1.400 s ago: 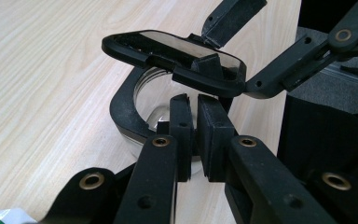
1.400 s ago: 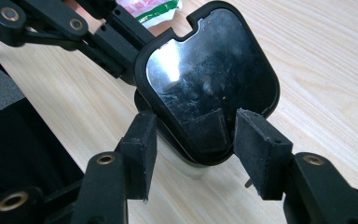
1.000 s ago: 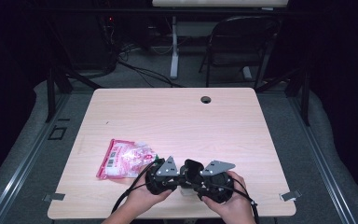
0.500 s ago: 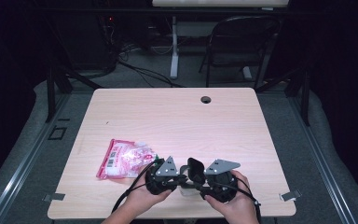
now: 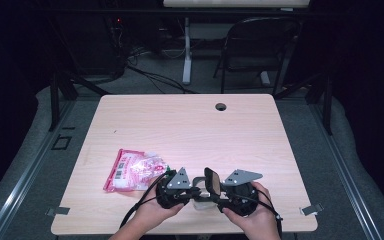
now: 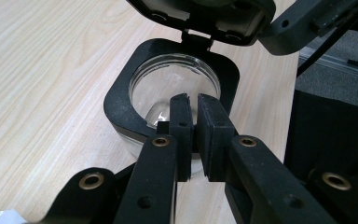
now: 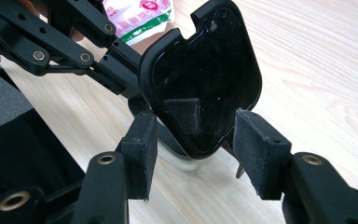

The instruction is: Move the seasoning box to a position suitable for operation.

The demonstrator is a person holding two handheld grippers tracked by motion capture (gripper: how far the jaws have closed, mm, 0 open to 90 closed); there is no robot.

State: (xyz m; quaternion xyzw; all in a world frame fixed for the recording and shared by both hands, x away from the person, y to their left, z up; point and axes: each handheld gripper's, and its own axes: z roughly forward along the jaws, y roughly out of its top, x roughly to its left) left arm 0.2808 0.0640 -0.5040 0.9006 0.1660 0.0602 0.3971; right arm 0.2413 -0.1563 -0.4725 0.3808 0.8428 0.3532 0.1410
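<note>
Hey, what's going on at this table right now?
A person at a wooden table works a small clear jar with a hinged black lid, using two hand-held grippers. The left gripper has its jaws pinched on the jar's black rim, steadying it. The right gripper has its jaws spread on either side of the raised lid, not pressing it. The jar stands open near the table's front edge, and a pink-and-white packet lies to the left.
</note>
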